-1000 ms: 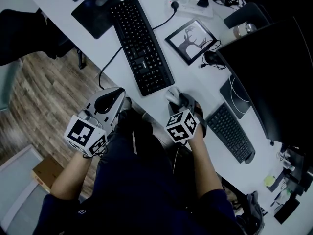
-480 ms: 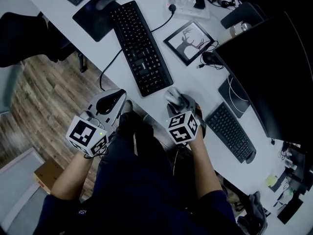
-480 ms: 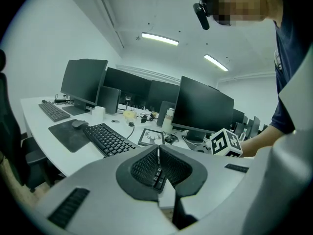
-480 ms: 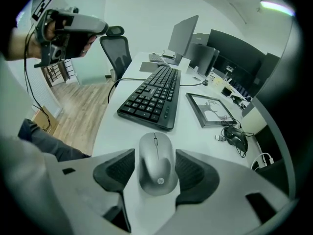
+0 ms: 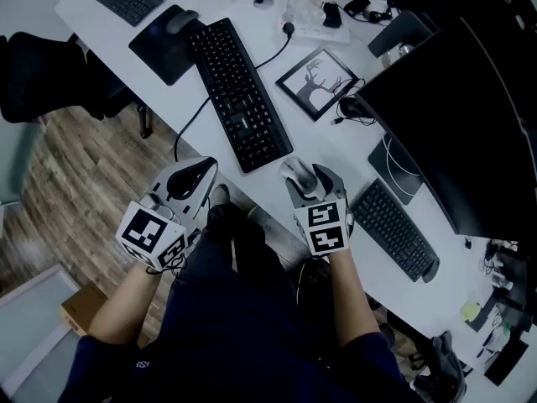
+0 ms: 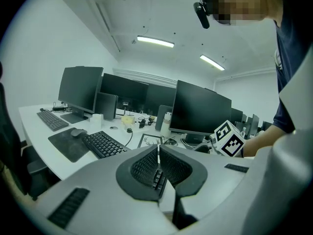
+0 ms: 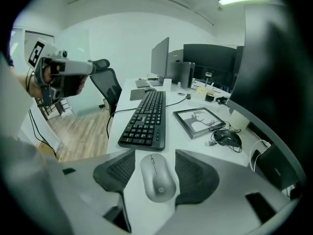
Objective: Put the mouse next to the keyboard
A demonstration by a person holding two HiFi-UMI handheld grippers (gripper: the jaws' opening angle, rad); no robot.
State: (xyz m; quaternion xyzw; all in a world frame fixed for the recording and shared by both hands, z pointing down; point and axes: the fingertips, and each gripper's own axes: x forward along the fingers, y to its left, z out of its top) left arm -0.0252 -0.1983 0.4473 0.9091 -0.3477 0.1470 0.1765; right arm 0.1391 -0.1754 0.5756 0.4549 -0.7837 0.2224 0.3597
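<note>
Silver mouse (image 7: 157,176) flat on the white table (image 7: 181,131), just beside the near end of the black keyboard (image 7: 146,119). Around it, right gripper (image 7: 154,160) fingers (image 7: 194,176) spread, just opened, not touching. Left gripper (image 6: 158,156) off the table edge, fingers pressed together, empty.

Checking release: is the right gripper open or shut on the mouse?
Open. The right gripper jaws have just been opening; the mouse lies on the desk between them, gap visible beside it.

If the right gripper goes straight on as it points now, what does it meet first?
Probably the mouse, on the desk between the right gripper's jaws, which have just been opening; the keyboard lies beyond.
</note>
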